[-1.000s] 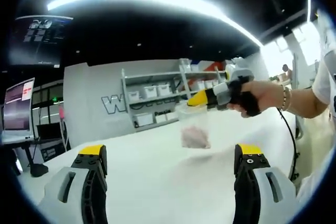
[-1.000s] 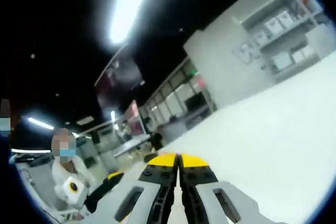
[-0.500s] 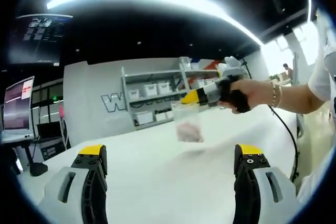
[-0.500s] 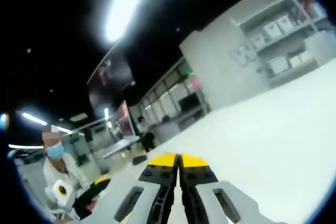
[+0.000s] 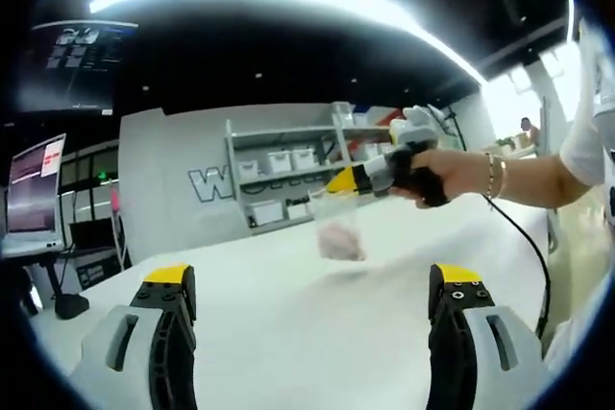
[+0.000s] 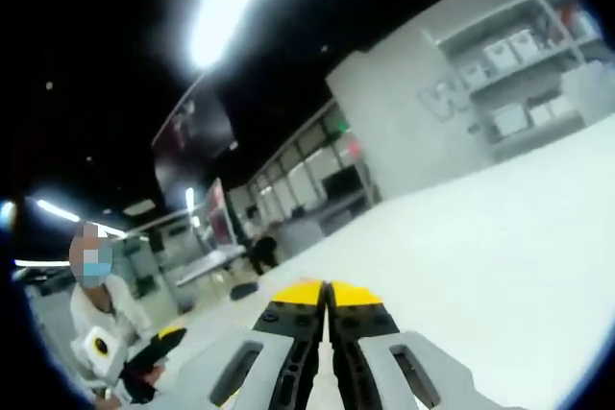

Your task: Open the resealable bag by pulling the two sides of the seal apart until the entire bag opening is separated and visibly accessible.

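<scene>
In the left gripper view, the clear resealable bag (image 5: 336, 233) with something pinkish inside hangs in the air above the white table (image 5: 288, 333). My right gripper (image 5: 342, 181), held by a hand (image 5: 428, 176), comes in from the right and is shut on the bag's top edge. My left gripper (image 5: 313, 280) stands wide open low in front, well short of the bag, with nothing between its jaws. In the right gripper view, my right gripper (image 6: 327, 292) has its yellow tips pressed together; the bag is hidden there. The left gripper (image 6: 154, 345) shows at lower left.
A grey wall with a shelf unit (image 5: 288, 175) of white bins stands behind the table. A monitor (image 5: 34, 189) sits at far left. A black cable (image 5: 533, 256) trails from the right gripper. A person (image 6: 94, 285) stands at the left.
In the left gripper view the right gripper and the hanging bag have drifted a little left and up. The left jaws stay open, the right jaws stay shut.
</scene>
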Demonstrator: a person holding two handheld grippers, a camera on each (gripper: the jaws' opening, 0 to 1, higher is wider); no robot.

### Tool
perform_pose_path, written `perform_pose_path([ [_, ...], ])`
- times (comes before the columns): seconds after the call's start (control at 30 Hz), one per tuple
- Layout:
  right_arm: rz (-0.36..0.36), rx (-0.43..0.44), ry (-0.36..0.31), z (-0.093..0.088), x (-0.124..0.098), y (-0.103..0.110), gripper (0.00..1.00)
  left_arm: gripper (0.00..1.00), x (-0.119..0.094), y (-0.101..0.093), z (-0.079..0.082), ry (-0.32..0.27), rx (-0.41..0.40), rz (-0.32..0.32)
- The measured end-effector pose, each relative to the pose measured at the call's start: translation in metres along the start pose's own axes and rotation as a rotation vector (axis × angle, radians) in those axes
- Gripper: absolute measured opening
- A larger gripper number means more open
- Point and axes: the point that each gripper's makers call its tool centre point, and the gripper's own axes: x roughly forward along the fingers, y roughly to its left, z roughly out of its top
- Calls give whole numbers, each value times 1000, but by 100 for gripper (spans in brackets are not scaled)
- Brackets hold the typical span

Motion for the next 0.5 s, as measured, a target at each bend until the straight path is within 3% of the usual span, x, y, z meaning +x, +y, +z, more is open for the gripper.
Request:
perform_pose_path([
  [0.5,-27,-11,21,0,14,-14,0,100,7,5,-6,8,-22,-4],
])
